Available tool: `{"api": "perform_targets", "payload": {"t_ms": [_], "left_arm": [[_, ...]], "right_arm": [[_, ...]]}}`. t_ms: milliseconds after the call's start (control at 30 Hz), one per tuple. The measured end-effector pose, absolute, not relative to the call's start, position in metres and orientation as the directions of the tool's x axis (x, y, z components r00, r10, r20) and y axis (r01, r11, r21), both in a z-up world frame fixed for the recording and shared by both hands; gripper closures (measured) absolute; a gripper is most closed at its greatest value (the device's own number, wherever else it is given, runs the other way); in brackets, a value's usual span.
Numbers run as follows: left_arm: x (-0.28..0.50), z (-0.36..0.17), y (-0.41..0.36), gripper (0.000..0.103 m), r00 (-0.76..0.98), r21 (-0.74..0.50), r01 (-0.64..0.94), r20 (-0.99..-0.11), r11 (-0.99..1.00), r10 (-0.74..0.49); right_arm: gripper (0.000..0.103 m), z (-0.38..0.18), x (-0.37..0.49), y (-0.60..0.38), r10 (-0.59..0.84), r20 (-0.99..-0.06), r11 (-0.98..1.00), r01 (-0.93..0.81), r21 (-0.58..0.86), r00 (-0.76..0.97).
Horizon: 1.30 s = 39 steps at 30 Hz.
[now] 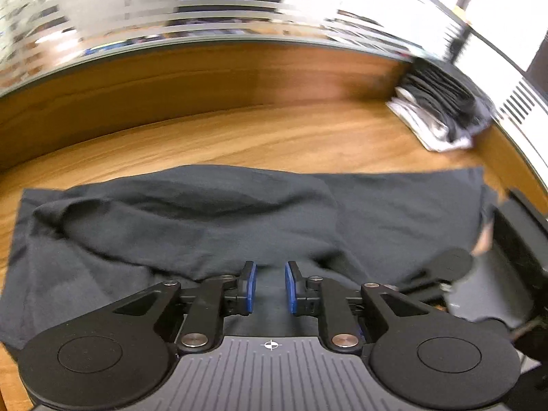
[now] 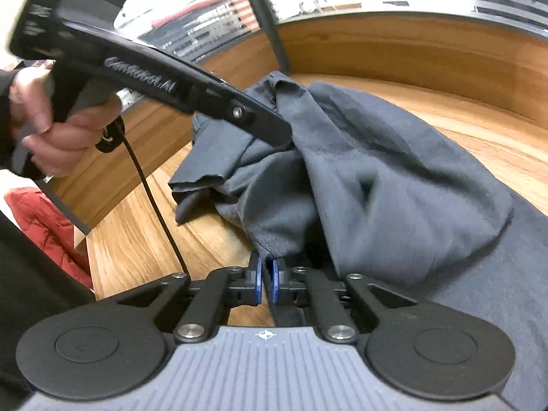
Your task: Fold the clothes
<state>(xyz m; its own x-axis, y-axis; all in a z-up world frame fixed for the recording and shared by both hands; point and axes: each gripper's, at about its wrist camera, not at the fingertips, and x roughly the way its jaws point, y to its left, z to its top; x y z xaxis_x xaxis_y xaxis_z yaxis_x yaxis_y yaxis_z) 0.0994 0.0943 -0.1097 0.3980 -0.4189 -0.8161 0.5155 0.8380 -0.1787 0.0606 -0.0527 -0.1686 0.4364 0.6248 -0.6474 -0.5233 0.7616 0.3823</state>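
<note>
A dark garment (image 1: pixel 212 226) lay half-folded on the counter (image 1: pixel 274 130), pinched by the right gripper (image 2: pixel 267 272); the left gripper (image 1: pixel 270 286) was parted, folded clothes (image 1: pixel 441 109) stacked at two o'clock.

A dark grey garment (image 1: pixel 239 226) is lying spread across the wooden table (image 1: pixel 274 137), its far edge running roughly straight and its near part rumpled into soft ridges and hollows. One fold is humping up across the middle, and the left side is lying flatter. In the right wrist view the same cloth (image 2: pixel 394 178) is bunching into a raised heap, with a sleeve-like flap drooping over the table at the left. A hemmed edge of it is hanging down at the near side. A stack of folded clothes (image 1: pixel 441 109), black and white, is sitting in the far right corner, well apart.
</note>
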Motion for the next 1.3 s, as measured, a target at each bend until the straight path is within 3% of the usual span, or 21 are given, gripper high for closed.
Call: {"api": "perform_targets", "payload": {"t_ms": [333, 600, 733, 833, 1100, 1300], "left_arm": [[0.143, -0.191, 0.088, 0.093, 0.32, 0.019, 0.534, -0.93, 0.845, -0.181], [0.145, -0.195, 0.075, 0.094, 0.36, 0.096, 0.583, -0.921, 0.806, -0.151], [0.144, -0.19, 0.077, 0.092, 0.37, 0.086, 0.555, -0.916, 0.827, -0.154], [0.127, -0.174, 0.074, 0.08, 0.399, 0.088, 0.569, -0.899, 0.818, -0.18], [0.052, -0.137, 0.057, 0.042, 0.404, 0.046, 0.619, -0.875, 0.784, -0.267], [0.017, -0.143, 0.031, 0.031, 0.379, 0.032, 0.594, -0.892, 0.804, -0.244]], "right_arm": [[0.099, -0.159, 0.031, -0.04, 0.595, -0.656, 0.776, -0.546, 0.316, 0.465], [0.099, -0.195, 0.008, -0.025, 0.559, -0.702, 0.803, -0.498, 0.326, 0.441], [0.094, -0.194, 0.003, -0.031, 0.553, -0.699, 0.816, -0.464, 0.345, 0.454], [0.085, -0.183, -0.005, -0.043, 0.524, -0.701, 0.838, -0.438, 0.325, 0.483], [0.077, -0.163, -0.029, -0.12, 0.331, -0.762, 0.942, -0.237, 0.236, 0.557], [0.07, -0.162, -0.037, -0.19, 0.186, -0.821, 0.982, -0.129, 0.137, 0.539]]}}
